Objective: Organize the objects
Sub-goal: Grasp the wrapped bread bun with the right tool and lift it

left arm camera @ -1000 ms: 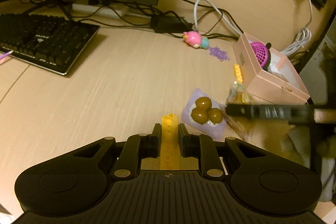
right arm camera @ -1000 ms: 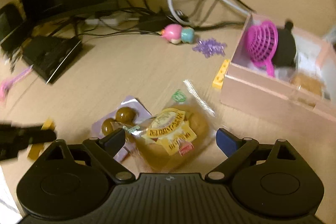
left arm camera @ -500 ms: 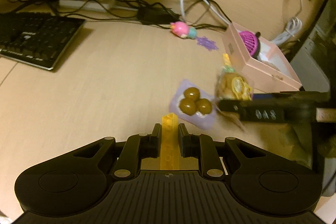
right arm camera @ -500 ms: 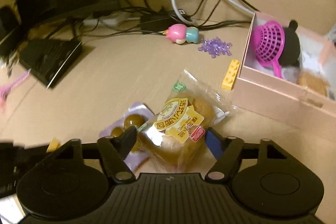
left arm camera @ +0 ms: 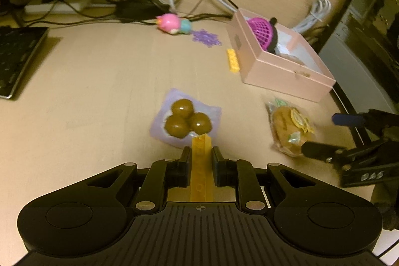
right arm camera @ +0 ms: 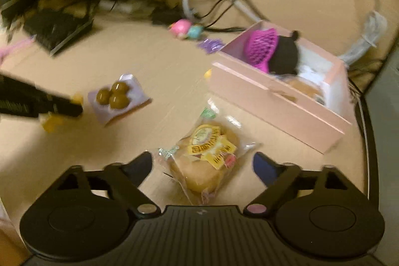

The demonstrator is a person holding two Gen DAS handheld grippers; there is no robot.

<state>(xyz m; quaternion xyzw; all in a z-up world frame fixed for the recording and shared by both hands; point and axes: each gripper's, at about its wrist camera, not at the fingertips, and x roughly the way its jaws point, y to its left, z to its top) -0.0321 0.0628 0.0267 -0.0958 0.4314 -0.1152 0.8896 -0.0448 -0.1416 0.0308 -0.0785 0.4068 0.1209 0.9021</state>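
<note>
Your left tool (left arm camera: 201, 158) is clamped narrow on a yellow building brick (left arm camera: 201, 167), which stands lengthwise between the pads and pokes out ahead of them. Just beyond its tip lies a lilac packet with three brown balls (left arm camera: 185, 118) on the table (left arm camera: 87, 91).

Your right tool (right arm camera: 202, 164) has its jaws opening and already wide; the wrapped bun in clear plastic with a yellow label (right arm camera: 205, 156) lies on the table between the fingers, and neither pad presses on it. In the left view that tool (left arm camera: 321, 133) comes in from the right, the bun (left arm camera: 290, 127) at its tips.

Ahead and to the right of your right tool is the pink box (right arm camera: 281, 101), open on top, with a magenta mesh basket (right arm camera: 260, 47) and a black item (right arm camera: 284, 57) inside. A second yellow brick (left arm camera: 233, 60) lies just beside the box's left wall. Farther off are a pink and teal toy (left arm camera: 173, 24) and a purple snowflake-like piece (left arm camera: 206, 38), near the cables. A keyboard (left arm camera: 15, 59) sits well to the left of your left tool.
</note>
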